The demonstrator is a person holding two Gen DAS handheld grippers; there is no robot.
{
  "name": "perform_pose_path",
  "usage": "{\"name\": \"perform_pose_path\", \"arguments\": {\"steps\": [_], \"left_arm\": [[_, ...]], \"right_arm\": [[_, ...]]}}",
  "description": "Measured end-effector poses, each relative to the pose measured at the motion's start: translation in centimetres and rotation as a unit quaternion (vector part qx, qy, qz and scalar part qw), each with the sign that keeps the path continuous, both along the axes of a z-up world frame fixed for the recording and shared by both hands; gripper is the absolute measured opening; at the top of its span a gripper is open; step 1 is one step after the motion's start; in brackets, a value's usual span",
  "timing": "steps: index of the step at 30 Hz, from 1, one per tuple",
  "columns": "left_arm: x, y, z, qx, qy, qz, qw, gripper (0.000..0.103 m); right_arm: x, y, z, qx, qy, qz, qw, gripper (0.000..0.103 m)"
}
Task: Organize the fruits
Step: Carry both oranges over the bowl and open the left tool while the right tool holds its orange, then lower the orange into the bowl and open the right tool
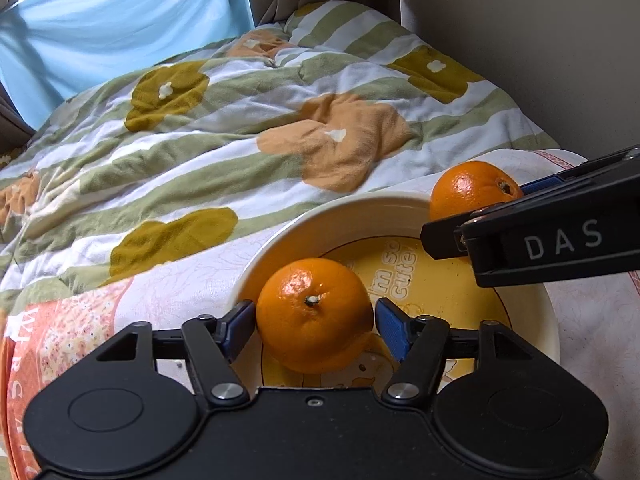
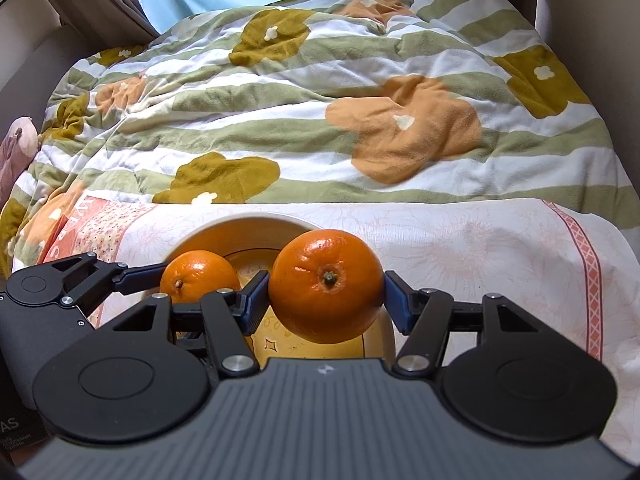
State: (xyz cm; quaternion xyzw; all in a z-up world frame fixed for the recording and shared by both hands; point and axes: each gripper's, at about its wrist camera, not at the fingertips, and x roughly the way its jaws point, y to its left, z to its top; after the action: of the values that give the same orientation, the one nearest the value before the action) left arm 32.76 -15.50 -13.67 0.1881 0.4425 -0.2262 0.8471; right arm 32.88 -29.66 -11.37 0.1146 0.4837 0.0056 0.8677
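Observation:
A white bowl (image 1: 344,210) with a yellow cartoon inside sits on a pale floral cloth. My left gripper (image 1: 315,322) is around a mandarin (image 1: 314,314) that sits in the bowl; the left pad touches it, the right pad stands a little off. My right gripper (image 2: 326,294) is shut on a second orange (image 2: 326,284) and holds it above the bowl's right rim (image 2: 248,220). That orange also shows in the left wrist view (image 1: 468,188), behind the right gripper's finger (image 1: 540,240). The first mandarin shows in the right wrist view (image 2: 198,278).
The cloth (image 2: 480,248) lies on a bed covered by a green-striped flower quilt (image 2: 300,120). A wall runs along the right side (image 1: 540,40). Curtains and a light blue sheet (image 1: 100,20) hang at the far end.

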Motion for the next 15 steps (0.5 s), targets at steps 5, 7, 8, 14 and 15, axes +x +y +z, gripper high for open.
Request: {"name": "perform_pose_path", "arguments": {"steps": [5,7,8,14,15], "left_arm": [[-1.1,0.1,1.2,0.005,-0.024,-0.018,0.9995,0.097],[-1.8,0.6,1.3,0.001,-0.017,-0.014,0.9998,0.098],[-2.0,1.0,1.4,-0.004,-0.013,-0.011,0.9998,0.098],[-4.3,3.3,1.8,-0.033,0.002,0.012,0.9994,0.098],[-4.6,3.7,1.9,-0.035,0.005,0.016,0.9992,0.097]], "right_arm": [[-0.1,-0.3,0.3,0.001,-0.003,-0.003,1.0,0.075],[-0.2,-0.2,0.5,0.0,-0.005,0.002,1.0,0.075],[-0.3,-0.1,0.6,0.0,-0.006,0.007,1.0,0.075],[-1.2,1.5,0.6,-0.035,-0.018,0.069,0.997,0.075],[-1.4,1.8,0.5,-0.043,-0.018,0.082,0.996,0.075]]}}
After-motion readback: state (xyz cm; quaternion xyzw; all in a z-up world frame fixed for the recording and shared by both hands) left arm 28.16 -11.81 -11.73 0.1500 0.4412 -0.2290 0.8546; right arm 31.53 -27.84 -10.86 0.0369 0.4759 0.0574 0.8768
